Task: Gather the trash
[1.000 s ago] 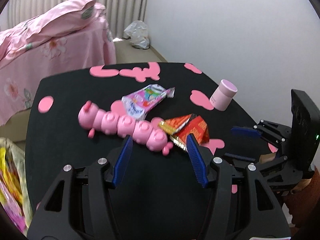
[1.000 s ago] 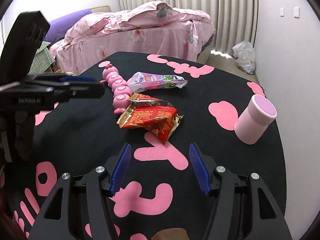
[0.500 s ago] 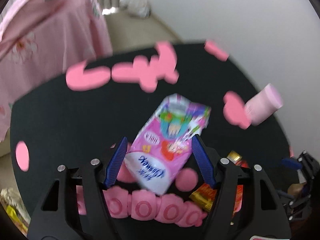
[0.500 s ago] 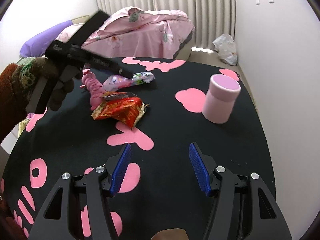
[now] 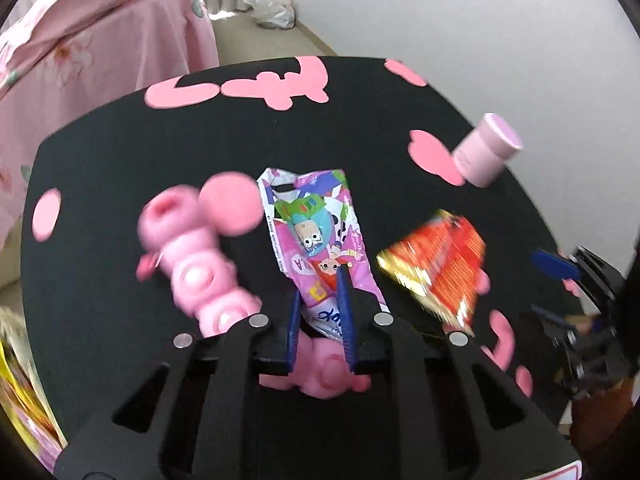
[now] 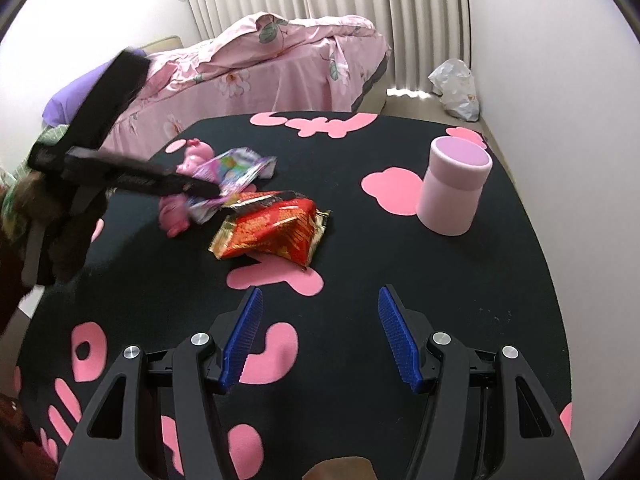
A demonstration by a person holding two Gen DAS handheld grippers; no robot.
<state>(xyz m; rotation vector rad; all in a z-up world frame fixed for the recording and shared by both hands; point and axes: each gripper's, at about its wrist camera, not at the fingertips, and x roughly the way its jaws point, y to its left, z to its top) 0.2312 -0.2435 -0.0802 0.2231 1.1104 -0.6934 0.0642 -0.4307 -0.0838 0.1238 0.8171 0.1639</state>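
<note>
Left tongs pinched narrow on purple wrapper to lift it; right tongs wide, empty, short of red wrapper.

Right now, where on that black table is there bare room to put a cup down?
Free: the near stretch between the right gripper and the red foil wrapper, and behind the pink cylindrical cup. Crowded: left-centre, around the pink caterpillar toy and purple wrapper.

Pink cartoon-printed wrapper carries lettering near its lower end, partly covered and too blurred to read; print on red-gold wrapper beside it likewise illegible.
</note>
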